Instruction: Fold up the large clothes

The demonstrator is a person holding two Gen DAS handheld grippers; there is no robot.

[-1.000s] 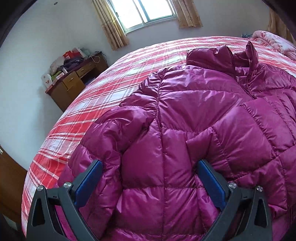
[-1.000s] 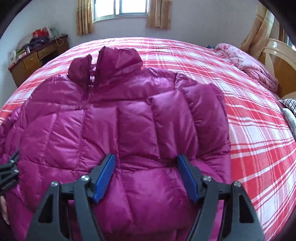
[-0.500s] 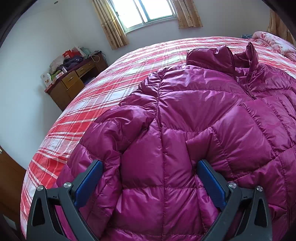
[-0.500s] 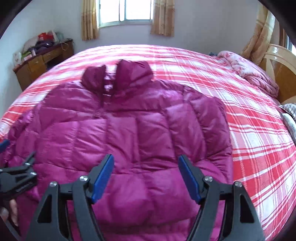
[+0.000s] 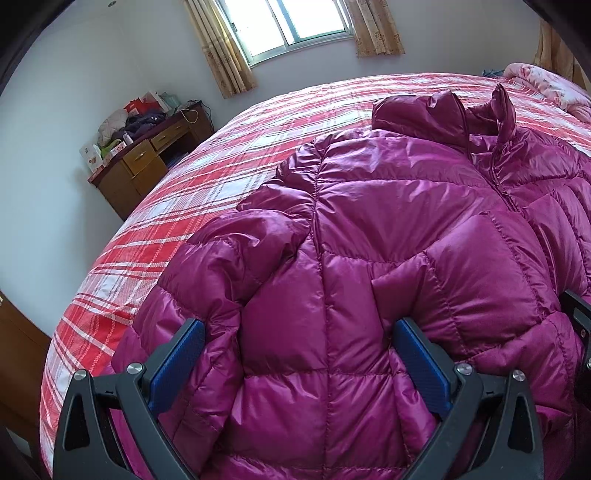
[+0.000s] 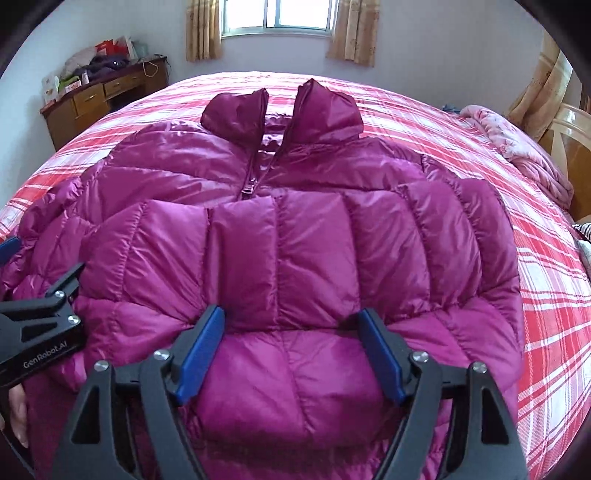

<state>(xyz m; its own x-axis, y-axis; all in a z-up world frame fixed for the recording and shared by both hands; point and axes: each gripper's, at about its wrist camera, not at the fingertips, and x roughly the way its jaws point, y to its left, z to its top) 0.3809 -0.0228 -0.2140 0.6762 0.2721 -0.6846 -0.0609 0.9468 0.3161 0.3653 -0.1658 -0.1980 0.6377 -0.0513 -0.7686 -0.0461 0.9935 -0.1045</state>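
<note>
1. A magenta puffer jacket (image 6: 303,229) is lying front-up on a bed (image 6: 535,280) with a red and white plaid cover, collar (image 6: 284,110) pointing toward the window (image 6: 277,14) at the far wall.
2. The zipper (image 6: 251,188) is sitting partway up, so the neck is gaping open above it.
3. Both sleeves are lying folded in over the body. The one across the front (image 6: 295,251) is stretching from the jacket's right edge over toward the middle, and the other sleeve (image 5: 221,266) is bunching up along the left edge in the left wrist view.
4. Left gripper (image 5: 299,354) is spreading wide, blue pads (image 5: 177,365) on either side of a puffy strip of the jacket's lower left part. Pads are right at the fabric but not pinching anything.
5. Right gripper (image 6: 291,350) is also gaping wide, hovering low over the hem area just below the folded sleeve, nothing held between the fingers.
6. From the right wrist view the left gripper's black body is poking in at the left edge, with a bit of the person's hand (image 6: 16,410) showing under it.
7. Off the bed: a wooden table (image 6: 99,96) piled with clutter in the far left corner, tan curtains (image 6: 351,29) by the window, and a pink blanket (image 6: 517,147) bunched at the bed's right side.
</note>
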